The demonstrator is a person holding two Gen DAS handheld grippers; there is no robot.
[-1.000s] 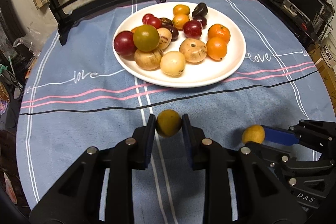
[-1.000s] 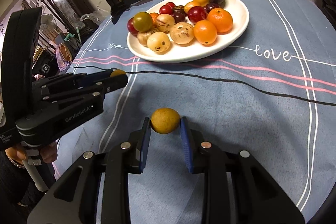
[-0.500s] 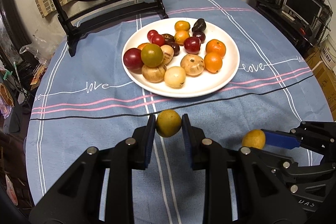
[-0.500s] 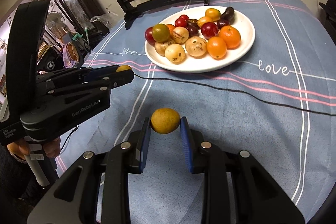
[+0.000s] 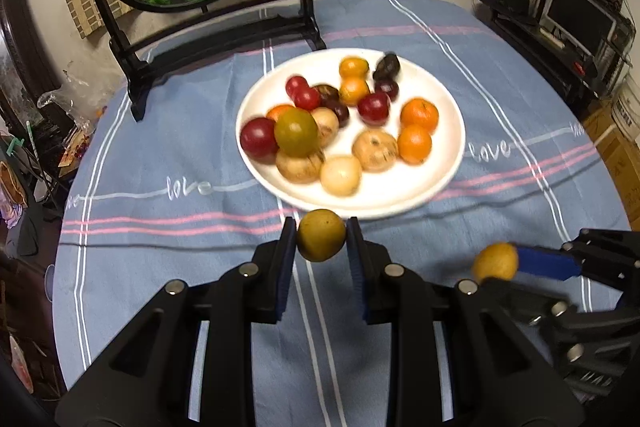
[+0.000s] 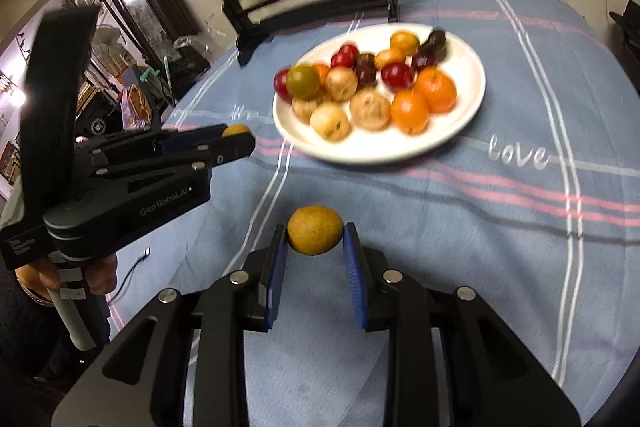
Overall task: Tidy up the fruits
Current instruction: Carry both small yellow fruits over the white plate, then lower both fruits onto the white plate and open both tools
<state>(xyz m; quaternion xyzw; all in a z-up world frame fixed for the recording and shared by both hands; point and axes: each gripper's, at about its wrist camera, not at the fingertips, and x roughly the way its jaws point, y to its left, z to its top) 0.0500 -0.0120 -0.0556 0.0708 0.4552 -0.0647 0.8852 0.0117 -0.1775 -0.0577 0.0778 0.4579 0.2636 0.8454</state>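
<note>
Two grippers, left gripper (image 5: 321,239) and right gripper (image 6: 315,233), each pinch a yellow-brown fruit above the blue tablecloth (image 5: 180,259), near the fruit plate (image 5: 440,183)

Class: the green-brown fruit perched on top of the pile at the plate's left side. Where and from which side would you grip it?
Grip the green-brown fruit across its round middle, coming from above: it sits atop neighbouring fruits, so its sides are crowded and only its top is free.
</note>
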